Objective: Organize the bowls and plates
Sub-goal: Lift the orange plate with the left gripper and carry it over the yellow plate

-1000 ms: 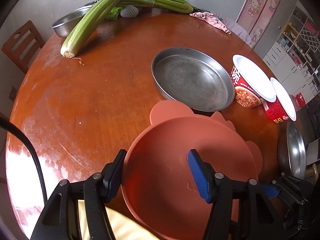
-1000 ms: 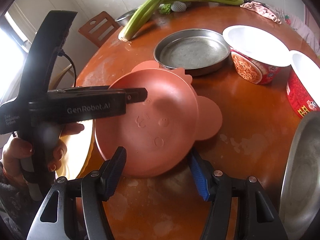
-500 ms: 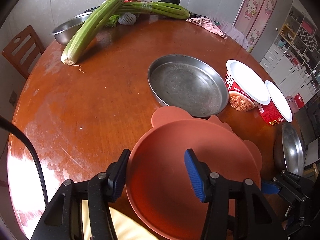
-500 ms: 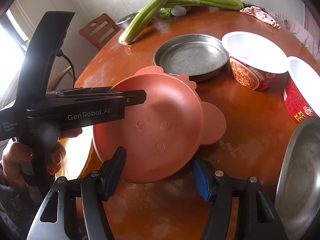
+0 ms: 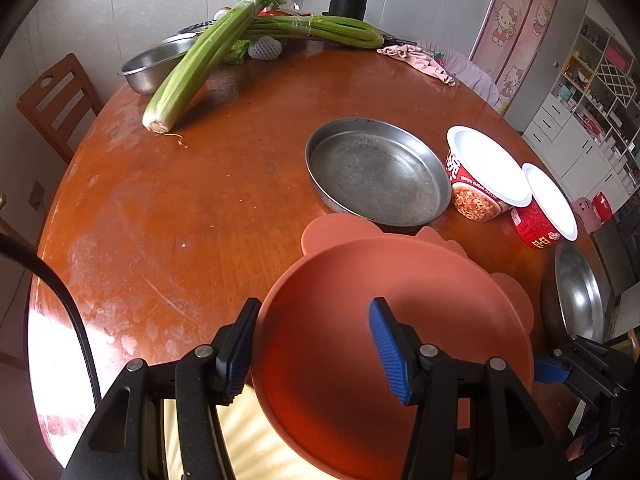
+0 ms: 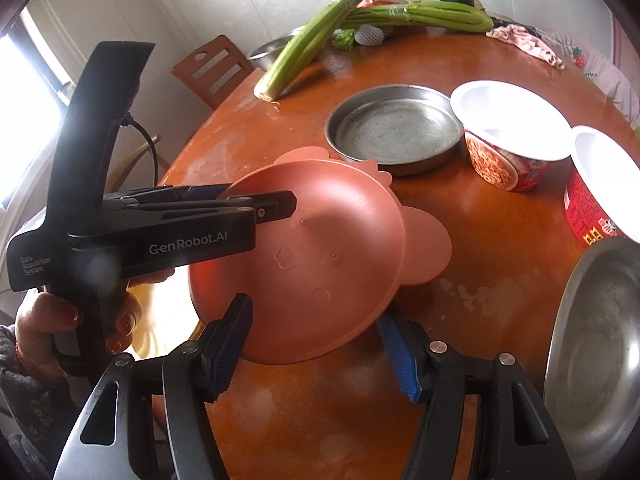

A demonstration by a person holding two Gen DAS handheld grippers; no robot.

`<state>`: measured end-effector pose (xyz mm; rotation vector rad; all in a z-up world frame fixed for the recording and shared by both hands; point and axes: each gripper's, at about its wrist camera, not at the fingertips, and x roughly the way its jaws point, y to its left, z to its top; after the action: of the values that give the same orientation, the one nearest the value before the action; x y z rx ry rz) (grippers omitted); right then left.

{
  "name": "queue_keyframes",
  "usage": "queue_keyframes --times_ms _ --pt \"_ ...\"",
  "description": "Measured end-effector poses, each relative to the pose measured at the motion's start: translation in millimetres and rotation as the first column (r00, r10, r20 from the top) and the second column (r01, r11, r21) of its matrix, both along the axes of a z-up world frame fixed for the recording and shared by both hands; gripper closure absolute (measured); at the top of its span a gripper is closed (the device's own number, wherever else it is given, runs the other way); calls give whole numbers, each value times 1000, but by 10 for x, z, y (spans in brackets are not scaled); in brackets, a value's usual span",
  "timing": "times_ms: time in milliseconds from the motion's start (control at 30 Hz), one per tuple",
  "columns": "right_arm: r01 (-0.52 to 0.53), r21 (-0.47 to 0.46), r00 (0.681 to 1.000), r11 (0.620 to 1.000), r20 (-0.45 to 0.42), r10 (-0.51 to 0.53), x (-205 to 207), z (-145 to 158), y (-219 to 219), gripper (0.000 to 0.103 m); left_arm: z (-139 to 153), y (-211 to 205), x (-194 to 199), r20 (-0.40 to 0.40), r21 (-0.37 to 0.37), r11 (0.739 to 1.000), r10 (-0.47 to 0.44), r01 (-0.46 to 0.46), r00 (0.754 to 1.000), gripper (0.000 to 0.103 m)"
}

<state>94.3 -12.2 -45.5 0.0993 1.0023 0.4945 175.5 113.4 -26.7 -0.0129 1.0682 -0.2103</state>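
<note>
Right now the pink bowl (image 6: 320, 248) sits at the near edge of the round table (image 5: 180, 200), tilted, with its left side raised over what looks like a yellow plate (image 5: 240, 432). The left gripper (image 5: 314, 304) comes in from that raised side. Its jaws have just been closing with the bowl's rim between them: the black finger lies against the outside wall and the blue one inside the bowl, so it appears to be pinching the wall and carrying the weight.

The right gripper (image 6: 314, 310) faces the bowl's near rim. Its jaws stand partly apart, one on either side of that rim, and I see no pad pressing, so it seems only to be steadying or waiting.

The bowl lies straight ahead of both tongs, but the left hand is the one that has it. It is round, so only the ear-shaped tabs on its far and right sides give it any direction. Whether those tabs belong to it or to a second piece underneath, I cannot tell.

The likely destination is beyond it — the steel dish (image 5: 376, 172) toward the table's middle, just past the far tab — or the second steel dish (image 6: 592, 340) at the right edge. A one-sided grip on a soft wall may let the bowl sag.
</note>
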Motion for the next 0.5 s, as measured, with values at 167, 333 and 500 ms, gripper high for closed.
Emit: queue_keyframes --times_ms 167,333,500 --pt "-24 13 999 1000 40 24 -93 117 46 37 160 94 -129 40 -1 1000 20 -20 999 48" --pt "-64 18 995 998 74 62 -212 222 153 37 291 235 -287 76 6 999 47 -47 996 48" --pt "-102 13 991 995 94 100 -274 287 300 37 358 410 -435 94 0 997 74 -74 993 48"
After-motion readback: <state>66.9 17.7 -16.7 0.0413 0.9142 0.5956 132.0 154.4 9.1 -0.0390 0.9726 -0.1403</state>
